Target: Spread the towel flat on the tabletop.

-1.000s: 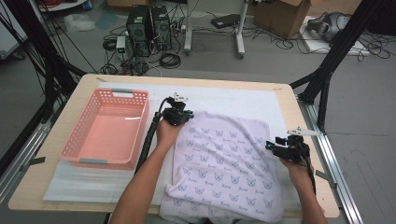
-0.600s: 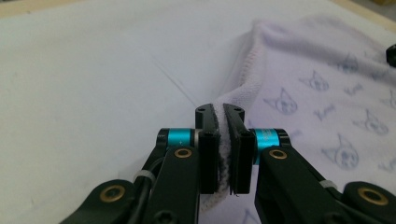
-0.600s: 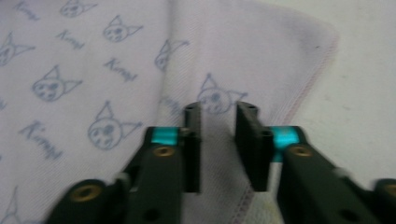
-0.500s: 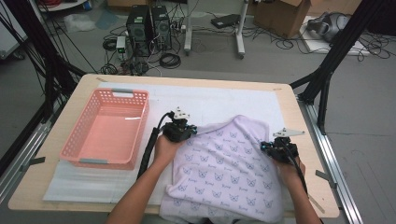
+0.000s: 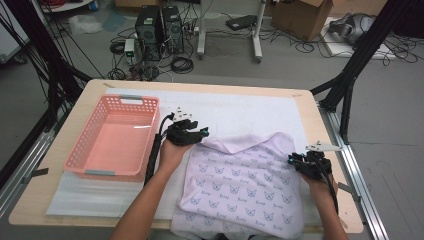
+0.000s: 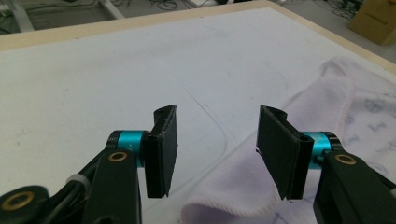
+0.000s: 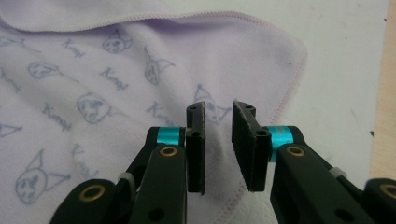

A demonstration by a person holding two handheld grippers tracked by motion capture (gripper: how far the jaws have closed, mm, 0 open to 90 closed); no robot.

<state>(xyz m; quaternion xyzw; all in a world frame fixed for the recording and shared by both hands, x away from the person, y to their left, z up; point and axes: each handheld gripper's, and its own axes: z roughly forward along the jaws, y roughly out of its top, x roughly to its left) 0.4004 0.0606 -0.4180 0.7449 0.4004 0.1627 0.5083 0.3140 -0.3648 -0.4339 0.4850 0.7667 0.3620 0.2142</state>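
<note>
A lilac towel (image 5: pixel 245 185) printed with small cat faces lies on the white mat, its near end hanging over the table's front edge. Its far edge is folded over into a soft hump (image 5: pixel 235 144). My left gripper (image 5: pixel 202 132) hovers at the towel's far-left corner. Its jaws have just been opening and now stand wide apart (image 6: pixel 217 149), with the folded towel edge (image 6: pixel 233 200) lying loose below them. My right gripper (image 5: pixel 291 161) is at the towel's right edge. Its jaws have just been opening to a narrow gap (image 7: pixel 218 144) over the towel (image 7: pixel 93 70), and the pads press on nothing.
A pink plastic basket (image 5: pixel 112 172) stands on the left of the table, just left of my left forearm. The white mat (image 5: pixel 235 112) covers most of the wooden tabletop (image 5: pixel 330 200). Black frame posts, computers and cables stand on the floor beyond.
The towel's far edge, flat a second ago, is now folded over toward me. The left gripper carried that corner nearer and let go. The right gripper's jaws have parted slightly.
</note>
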